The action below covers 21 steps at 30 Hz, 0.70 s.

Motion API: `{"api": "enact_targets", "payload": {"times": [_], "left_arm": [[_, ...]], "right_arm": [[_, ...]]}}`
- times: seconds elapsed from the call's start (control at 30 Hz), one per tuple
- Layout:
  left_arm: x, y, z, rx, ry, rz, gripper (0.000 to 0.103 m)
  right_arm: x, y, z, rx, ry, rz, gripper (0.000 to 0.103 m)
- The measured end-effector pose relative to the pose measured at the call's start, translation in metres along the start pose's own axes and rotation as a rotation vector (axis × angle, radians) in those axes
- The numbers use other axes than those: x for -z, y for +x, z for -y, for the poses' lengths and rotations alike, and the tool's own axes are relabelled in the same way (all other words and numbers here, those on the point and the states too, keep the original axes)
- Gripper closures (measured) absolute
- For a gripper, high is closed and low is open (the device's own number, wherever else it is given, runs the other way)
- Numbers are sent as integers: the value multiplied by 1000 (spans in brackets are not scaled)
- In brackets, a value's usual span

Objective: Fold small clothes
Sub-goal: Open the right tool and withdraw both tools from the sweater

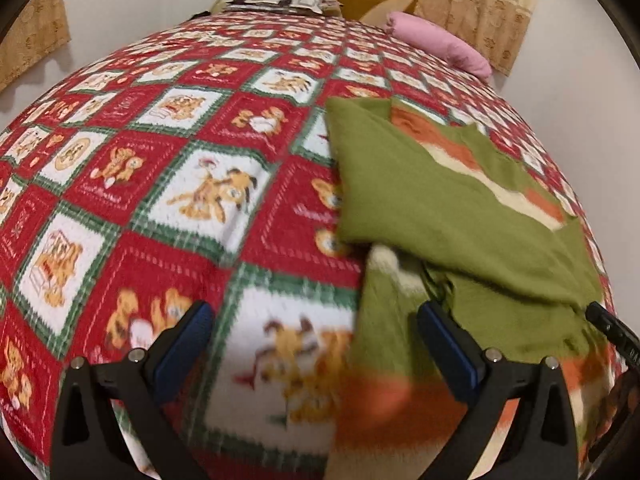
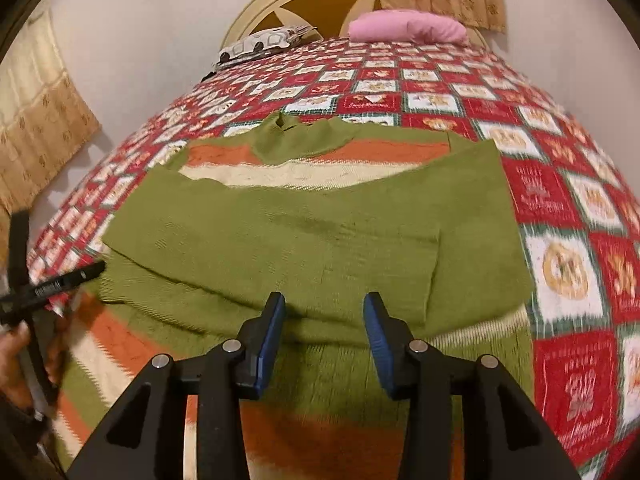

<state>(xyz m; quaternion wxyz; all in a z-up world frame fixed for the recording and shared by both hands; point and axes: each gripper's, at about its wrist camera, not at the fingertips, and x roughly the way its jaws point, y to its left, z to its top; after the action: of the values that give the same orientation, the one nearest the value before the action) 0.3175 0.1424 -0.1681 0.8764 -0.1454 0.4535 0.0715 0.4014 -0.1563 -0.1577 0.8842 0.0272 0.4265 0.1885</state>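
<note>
With both sleeves laid over the sweater (image 2: 280, 232), mid-fold: right gripper (image 2: 324, 308) half open, left gripper (image 1: 316, 316) wide, both empty; next, pinch hem below jaws.

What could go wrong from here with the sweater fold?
1. Both sleeves of the green sweater are folded across but lie loose and uneven; lifting the hem may let them slide out.
2. The right gripper is open with nothing pinched, so closing may catch only one layer.
3. The left gripper straddles the sweater's edge and could also pinch the blanket.
</note>
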Motion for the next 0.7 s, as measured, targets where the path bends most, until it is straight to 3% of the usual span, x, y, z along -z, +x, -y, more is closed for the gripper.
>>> {"api": "enact_targets", "payload": {"times": [0.1,0.23,0.37,0.53,0.7], "left_arm": [[13,-15,-1,44,19,18,0],[29,-29,-1,69,37,23,0],[44,-42,1,93,60,25,0],[63,-57,12,55,148,57,0],[82,-71,19,63,209,68,0]], "right_arm": [[8,-18,1,-45,48,-8,60],[25,-39,-7,-38,-5,11,52],[46,-51,-11,-59,-19,-10,52],[73,-60,-17,-62,-34,-44,52],[100,-74,-28,-51,-75,-55,49]]}}
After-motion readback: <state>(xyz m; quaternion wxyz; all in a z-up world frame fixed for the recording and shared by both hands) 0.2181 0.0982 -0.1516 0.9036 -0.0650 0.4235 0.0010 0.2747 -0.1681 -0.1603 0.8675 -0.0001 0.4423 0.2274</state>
